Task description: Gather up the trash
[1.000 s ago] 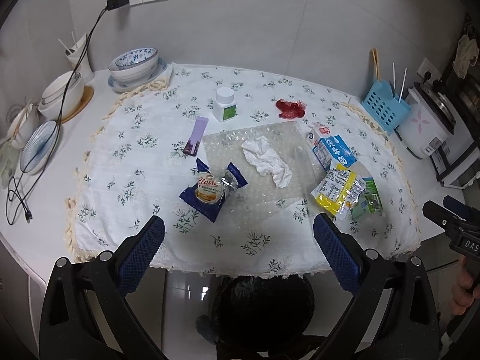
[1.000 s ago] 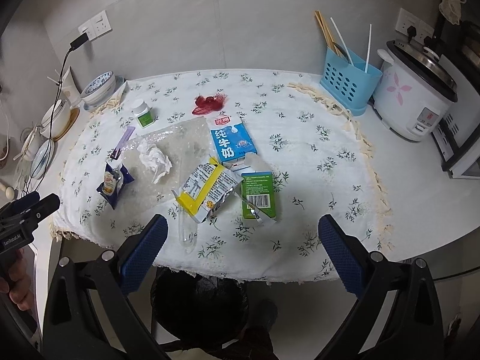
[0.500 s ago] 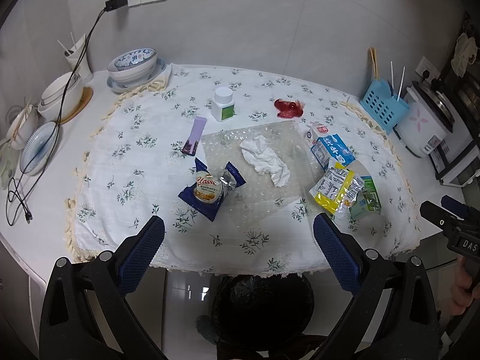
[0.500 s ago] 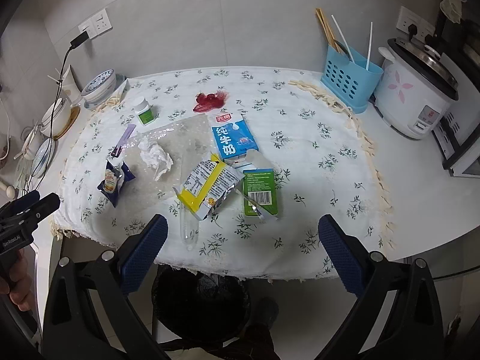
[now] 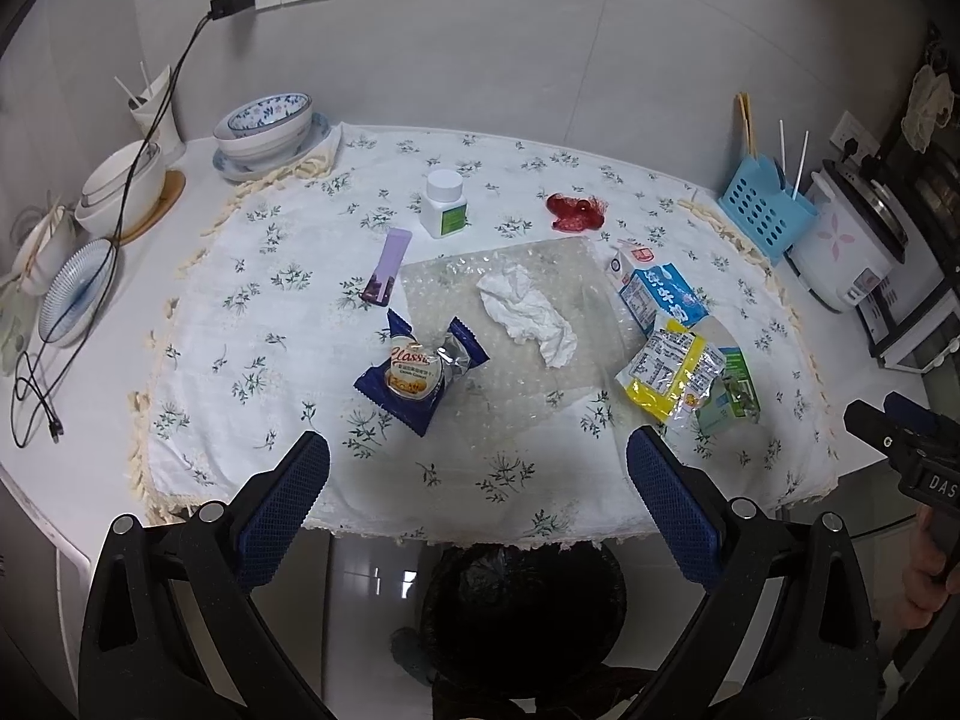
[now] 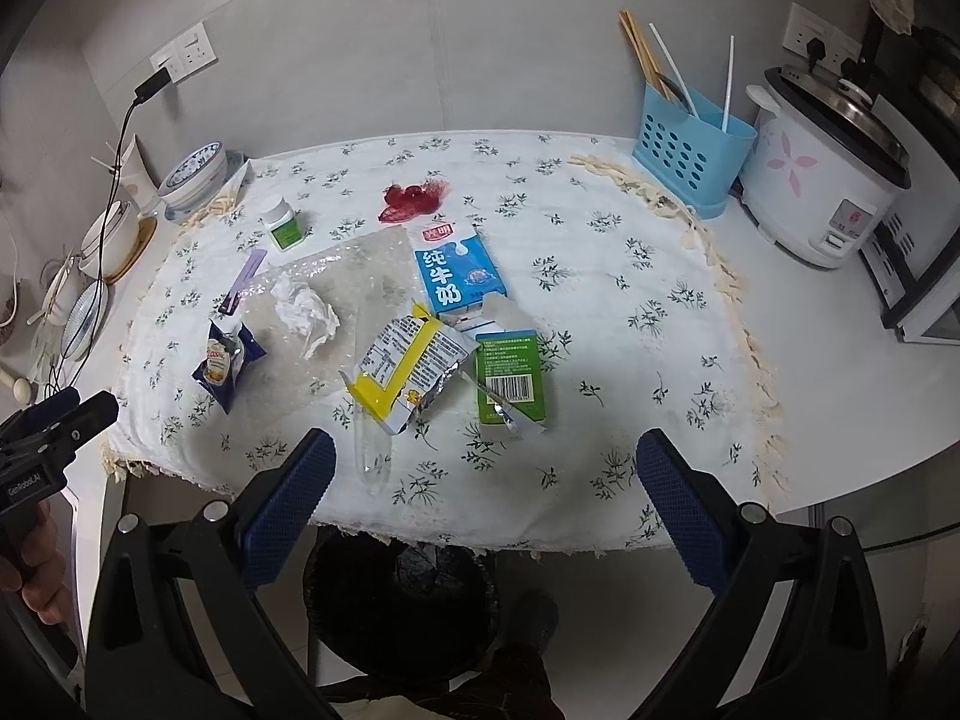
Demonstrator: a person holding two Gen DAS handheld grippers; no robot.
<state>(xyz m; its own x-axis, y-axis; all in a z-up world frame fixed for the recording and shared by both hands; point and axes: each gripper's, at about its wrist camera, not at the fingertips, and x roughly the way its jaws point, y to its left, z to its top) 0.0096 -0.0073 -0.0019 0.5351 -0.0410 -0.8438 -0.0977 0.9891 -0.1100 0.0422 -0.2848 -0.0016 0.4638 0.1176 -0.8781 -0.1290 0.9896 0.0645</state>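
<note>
Trash lies on a floral tablecloth (image 5: 288,324): a blue snack wrapper (image 5: 417,369), a crumpled tissue (image 5: 528,315) on bubble wrap (image 5: 516,384), a purple strip (image 5: 387,267), a white pill bottle (image 5: 444,204), a red wrapper (image 5: 576,210), a blue milk carton (image 6: 459,276), a yellow packet (image 6: 408,369) and a green carton (image 6: 510,375). A black-lined bin (image 6: 399,600) stands under the table's front edge. My left gripper (image 5: 477,492) and right gripper (image 6: 483,492) are both open and empty, in front of the table above the bin.
Bowls and plates (image 5: 264,126) are stacked at the back left, with a charger cable (image 5: 120,192). A blue utensil basket (image 6: 690,138) and a rice cooker (image 6: 822,168) stand at the back right. A clear plastic piece (image 6: 369,450) lies near the front edge.
Both grippers have drawn back and up slightly from the table, so the table looks a little smaller. Nothing on the table has moved.
</note>
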